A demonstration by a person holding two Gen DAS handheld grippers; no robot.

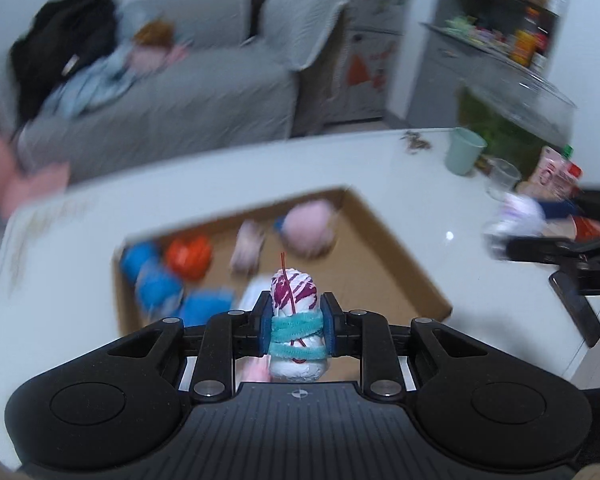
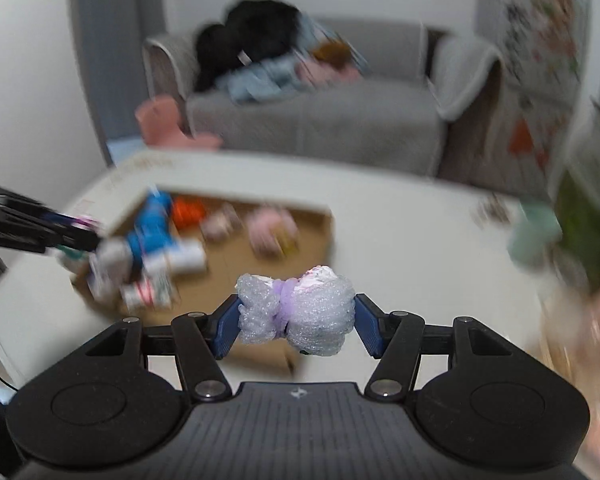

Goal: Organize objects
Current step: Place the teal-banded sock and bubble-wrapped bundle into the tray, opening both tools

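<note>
1. the left tool (image 1: 296, 322) is clenched on a white wad wrapped in teal fuzzy wire with purple streaks (image 1: 296, 320), upright at lower centre of the left wrist view.
2. behind it, mid-frame, a shallow brown cardboard box (image 1: 380, 240) sits on the white table (image 1: 440, 200), holding blurred blue, orange and pink bundles.
3. the right tool (image 2: 296, 320) grips a white foam bundle tied at its middle with a lilac band (image 2: 300, 312), lying crosswise at centre of the right wrist view.
4. a pale green cup (image 1: 464, 150) stands at the table's right.
</note>
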